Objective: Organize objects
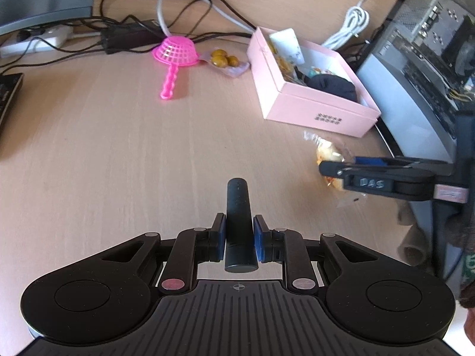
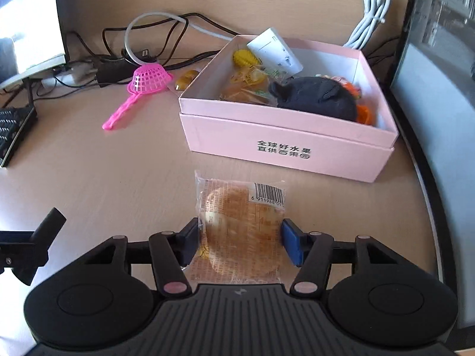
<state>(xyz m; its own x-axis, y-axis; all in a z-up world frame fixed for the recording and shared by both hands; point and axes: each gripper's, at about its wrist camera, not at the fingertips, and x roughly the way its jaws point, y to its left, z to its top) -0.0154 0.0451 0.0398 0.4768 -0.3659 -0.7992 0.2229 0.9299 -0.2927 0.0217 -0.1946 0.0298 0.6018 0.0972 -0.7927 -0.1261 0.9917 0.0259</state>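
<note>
Left tool (image 1: 239, 234) level, clamping black cylinder (image 1: 238, 222); right tool (image 2: 240, 244) grips wrapped pastry (image 2: 240, 225).

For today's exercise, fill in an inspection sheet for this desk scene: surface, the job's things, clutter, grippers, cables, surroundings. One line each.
Surface: wooden desk, pale grain.
Job's things: pink box open, already holding a black plush, wrapped snacks and a white carton; wrapped pastry on the desk in front of the box; pink strainer and packet of brown balls lying left of the box.
Clutter: nothing seen.
Grippers: left gripper shut on black cylinder; right gripper straddles the pastry, closure unclear.
Cables: black tangle; white coil.
Surroundings: keyboard, computer case.
</note>
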